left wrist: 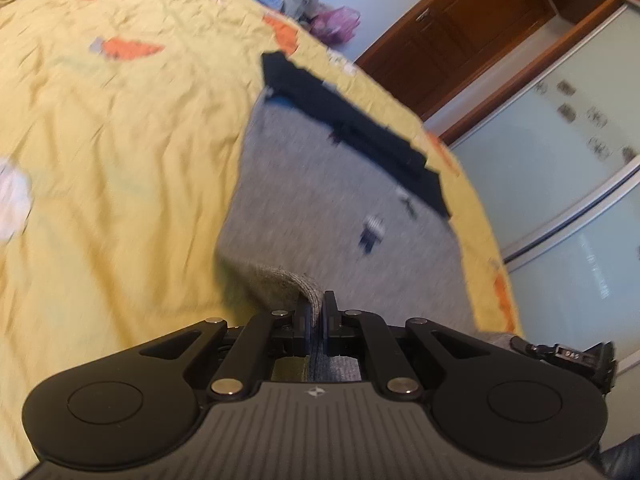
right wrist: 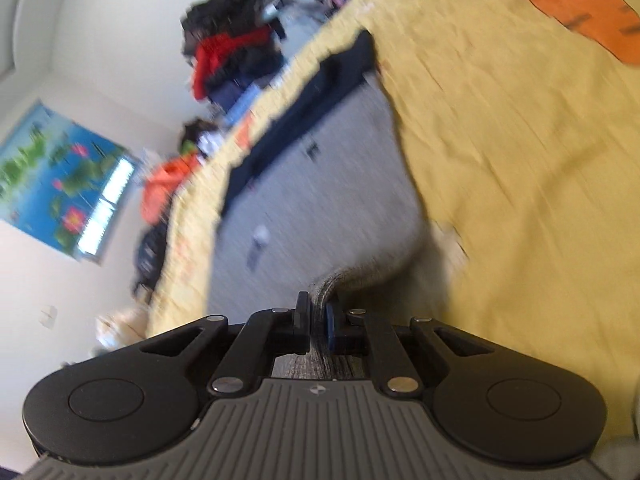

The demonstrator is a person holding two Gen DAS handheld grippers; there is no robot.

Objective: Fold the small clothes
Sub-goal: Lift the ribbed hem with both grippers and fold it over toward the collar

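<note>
A small grey garment [left wrist: 344,204] with a black band along its far edge [left wrist: 360,128] and small dark motifs lies on a yellow bedspread [left wrist: 120,140]. My left gripper [left wrist: 319,312] is shut on its near grey edge, which curls up between the fingers. In the right wrist view the same grey garment [right wrist: 320,184] shows with its dark band [right wrist: 304,108]. My right gripper [right wrist: 319,316] is shut on another part of the near edge. Both views are motion-blurred.
The yellow bedspread [right wrist: 520,160] has orange carrot prints [right wrist: 580,4]. A wooden wardrobe [left wrist: 460,24] with sliding glass doors [left wrist: 560,200] stands beyond the bed. Piles of clothes [right wrist: 232,56] and a blue poster [right wrist: 60,184] are along the wall.
</note>
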